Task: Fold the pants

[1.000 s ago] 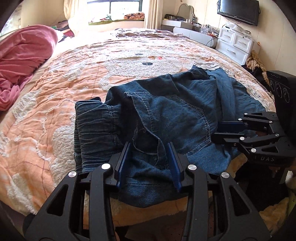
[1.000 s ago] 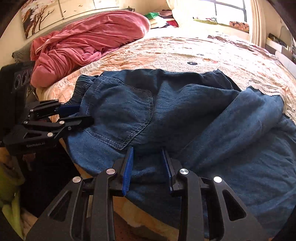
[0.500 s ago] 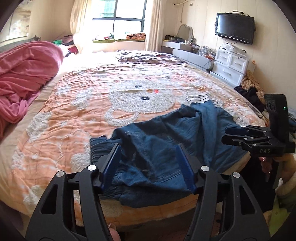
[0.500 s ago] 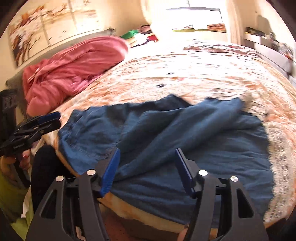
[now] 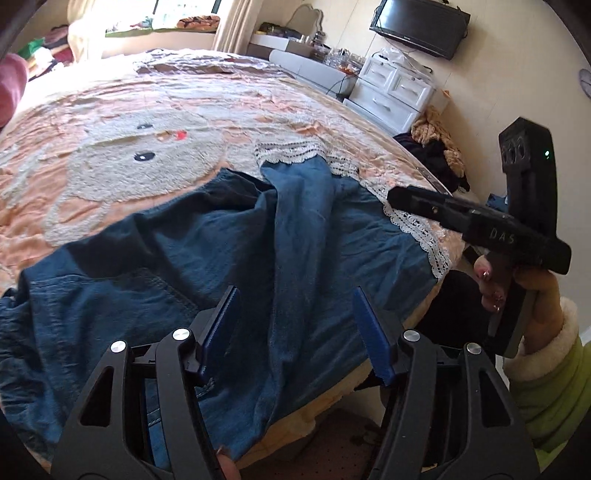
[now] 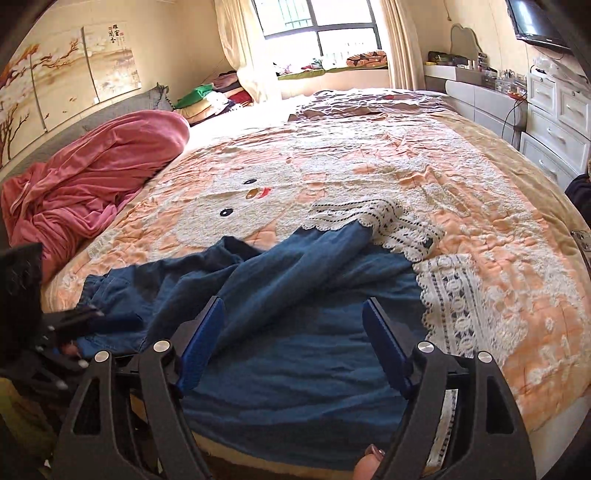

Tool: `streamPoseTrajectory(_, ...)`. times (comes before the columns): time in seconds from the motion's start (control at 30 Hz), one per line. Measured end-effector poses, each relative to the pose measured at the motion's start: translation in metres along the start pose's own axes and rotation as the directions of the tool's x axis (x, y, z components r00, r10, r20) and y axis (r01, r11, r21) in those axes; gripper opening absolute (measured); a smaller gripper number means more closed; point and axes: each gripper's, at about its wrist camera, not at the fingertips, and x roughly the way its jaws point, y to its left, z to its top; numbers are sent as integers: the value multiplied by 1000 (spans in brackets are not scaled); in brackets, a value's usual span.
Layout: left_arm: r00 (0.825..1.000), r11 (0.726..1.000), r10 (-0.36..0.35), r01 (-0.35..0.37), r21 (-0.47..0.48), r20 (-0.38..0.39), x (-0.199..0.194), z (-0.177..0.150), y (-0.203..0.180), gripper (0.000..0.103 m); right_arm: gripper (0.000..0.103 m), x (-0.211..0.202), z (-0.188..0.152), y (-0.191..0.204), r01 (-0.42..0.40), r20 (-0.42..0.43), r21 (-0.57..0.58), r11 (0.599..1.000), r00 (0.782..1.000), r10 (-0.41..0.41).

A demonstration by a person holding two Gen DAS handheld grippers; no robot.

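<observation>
Rumpled dark blue denim pants with white lace hems [image 6: 295,295] are spread on the near edge of the peach quilted bed with a white animal face [image 6: 332,177]. The left claw [image 5: 295,332] is held spread apart above them, gripping nothing. The right claw [image 6: 295,343] is likewise parted and empty. A pink blanket [image 6: 92,184] is heaped beyond the pants.

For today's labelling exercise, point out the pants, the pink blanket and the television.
pants [image 6: 295,365]: right wrist view, on the flat blue cloth between the fingers.
pink blanket [image 6: 96,184]: right wrist view, on its bunched middle.
television [image 5: 419,26]: left wrist view, on the dark screen.
</observation>
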Motion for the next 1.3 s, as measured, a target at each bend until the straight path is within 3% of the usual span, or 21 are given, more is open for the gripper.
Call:
streamPoseTrajectory(0.2, 996, 999, -40, 40, 1, -74, 38, 9, 0, 41, 80, 18, 27, 0, 21, -39, -40, 999, 999, -23)
streamPoseTrajectory(0.27, 995, 999, -42, 42, -1, -93, 50, 15, 0, 27, 80, 31, 37, 1, 31, -63, -50, 998, 997, -34)
streamPoseTrajectory(0.37, 993, 997, -71, 67, -37, -94, 60, 24, 4, 15, 80, 49, 50, 4, 37, -93, -56, 998, 995, -42)
streamPoseTrajectory(0.5, 991, 992, -120, 117, -52, -62, 66, 23, 4, 14, 80, 84, 68, 6, 51, -158, -74, 996, 985, -63)
streamPoseTrajectory(0.73, 990, 991, -136, 135, -6, -48, 67, 20, -7, 14, 73, 149, 94, 16, 147, -227, -134, 980, 958, -175)
streamPoseTrajectory(0.97, 989, 990, -141, 141, 5, -41, 67, 19, -9, 14, 70, 211, 98, 5, 237, -346, -153, 959, 896, -277)
streamPoseTrajectory(1.03, 989, 990, -141, 141, 4, -38, 66, 19, -9, 14, 63, 220, 96, 1, 241, -355, -140, 960, 893, -276)
streamPoseTrajectory(1.1, 989, 990, -144, 144, 0, -37, 64, 17, -8, 14, 37, 221, 96, -2, 242, -334, -136, 961, 902, -275)
streamPoseTrajectory(1.13, 989, 989, -145, 145, -5, -36, 65, 18, -6, 14, 34, 219, 96, -4, 245, -326, -132, 960, 904, -276)
streamPoseTrajectory(1.2, 989, 989, -145, 145, -10, -34, 65, 18, -3, 14, 13, 210, 97, -11, 216, -314, -71, 974, 922, -227)
streamPoseTrajectory(1.3, 989, 990, -143, 142, -21, -31, 66, 19, 4, 11, 10, 192, 97, -24, 182, -283, -3, 983, 943, -175)
